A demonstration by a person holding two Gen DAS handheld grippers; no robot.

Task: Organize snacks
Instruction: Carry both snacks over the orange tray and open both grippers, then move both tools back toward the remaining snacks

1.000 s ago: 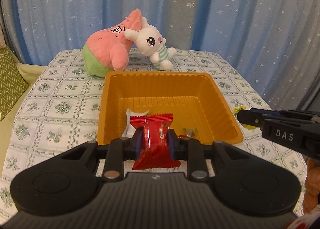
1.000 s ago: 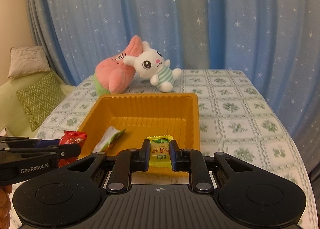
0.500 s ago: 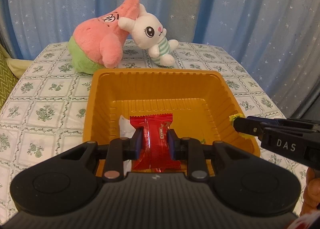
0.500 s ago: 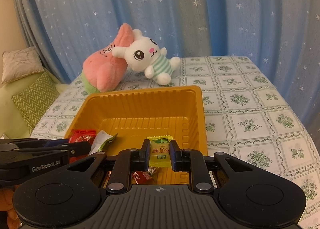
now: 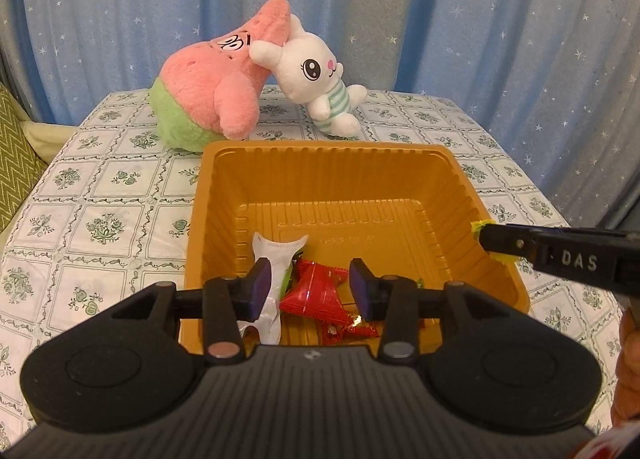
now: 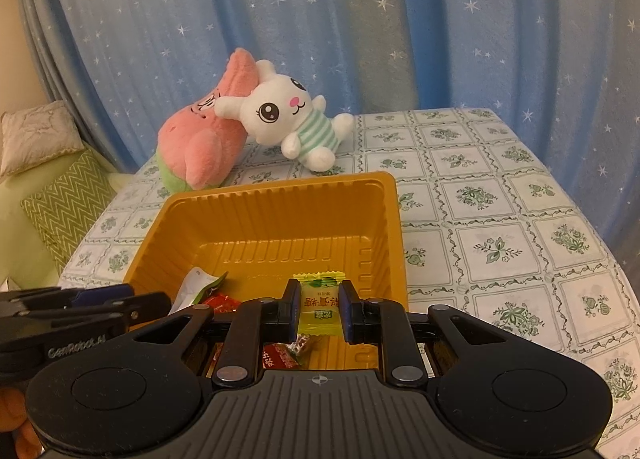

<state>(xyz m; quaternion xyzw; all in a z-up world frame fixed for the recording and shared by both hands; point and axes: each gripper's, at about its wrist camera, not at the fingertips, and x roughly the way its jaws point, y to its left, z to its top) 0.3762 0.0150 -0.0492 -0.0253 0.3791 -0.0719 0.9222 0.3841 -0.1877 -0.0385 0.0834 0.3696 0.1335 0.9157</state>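
red packet dropped, yellow candy next

left wrist view: my left gripper (image 5: 310, 291) has just been opening; its jaws now stand partly apart with nothing pressed between them. the red snack packet (image 5: 314, 291), clamped there a second ago, now lies loose in the orange tray (image 5: 328, 157) near its front wall, beside a white wrapper (image 5: 276, 259). i'd count that piece as delivered. the right gripper (image 5: 486, 237) enters over the tray's right rim with a scrap of yellow at its tip.

right wrist view: the right gripper's jaws are narrow, pinching the yellow candy (image 6: 320, 305) above the tray's front right corner. only here is the candy's printed face visible, plus a small red sweet (image 6: 280, 355) below it. release looks like the next step.
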